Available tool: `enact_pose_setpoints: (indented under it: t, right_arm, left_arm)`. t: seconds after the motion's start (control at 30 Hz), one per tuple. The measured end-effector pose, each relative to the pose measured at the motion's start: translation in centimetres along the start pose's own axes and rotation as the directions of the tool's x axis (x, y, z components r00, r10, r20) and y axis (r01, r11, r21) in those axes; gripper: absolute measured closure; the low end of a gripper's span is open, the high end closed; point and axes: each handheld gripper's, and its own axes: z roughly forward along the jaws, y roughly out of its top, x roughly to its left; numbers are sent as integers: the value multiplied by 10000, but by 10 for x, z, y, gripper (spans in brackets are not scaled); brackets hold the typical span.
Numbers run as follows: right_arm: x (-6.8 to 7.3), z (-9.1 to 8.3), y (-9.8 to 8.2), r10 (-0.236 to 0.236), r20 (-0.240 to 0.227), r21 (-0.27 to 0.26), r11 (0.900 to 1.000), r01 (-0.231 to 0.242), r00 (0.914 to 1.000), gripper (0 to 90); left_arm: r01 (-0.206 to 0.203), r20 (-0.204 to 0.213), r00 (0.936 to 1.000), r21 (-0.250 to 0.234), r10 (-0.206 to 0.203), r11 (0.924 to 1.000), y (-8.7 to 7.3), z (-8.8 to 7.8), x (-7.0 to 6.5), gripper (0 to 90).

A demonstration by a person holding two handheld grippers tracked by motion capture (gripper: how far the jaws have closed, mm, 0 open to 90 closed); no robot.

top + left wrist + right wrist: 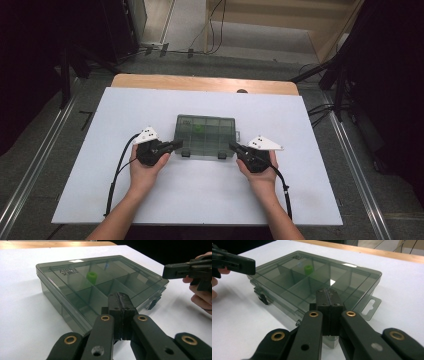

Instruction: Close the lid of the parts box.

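Smoke-grey plastic makes up the organiser box point(205, 135) that we have in front of us near the middle of the white table point(150, 200), lid closed and lying flat. Through the see-through lid we can make out dividers that split the inside into several compartments. One compartment toward the far side holds a small green cylinder point(91, 277), standing upright; in the right gripper view it sits beside a pale small item point(299, 264) that is too faint for us to identify. The other compartments look bare as far as the tinted lid lets us judge. Two dark latches point(185, 154) sit on the near edge of the box, and a clear hang tab point(370, 305) sticks out from its right end. We hold our left gripper point(176, 145) at the near left corner of the box, its jaws pressed together with nothing between them, the tips just at the box edge; whether they touch it we cannot tell. Our right gripper point(233, 146) mirrors it at the near right corner, jaws likewise closed on nothing, tips close by the box. Both of our hands rest low over the table, one on each side of the box.
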Motion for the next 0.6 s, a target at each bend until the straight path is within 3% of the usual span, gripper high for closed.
enact_pose_setpoints:
  t: [0.2, 0.3, 0.6]
  right_arm:
    - [0, 2, -3, -3, -51, 8, 10000, 3, 10000, 873]
    - [0, 4, -5, -66, 39, 206, 9998, 65, 10000, 873]
    - [-1, 4, -9, -15, 0, 27, 10000, 15, 10000, 873]
  left_arm:
    - [248, 79, 9997, -120, -248, 9996, -2, -1, 1, 886]
    - [179, -64, 9998, 166, -178, 9997, -4, 1, 1, 887]
    - [177, -76, 9998, 123, -176, 9998, -5, 1, 1, 886]
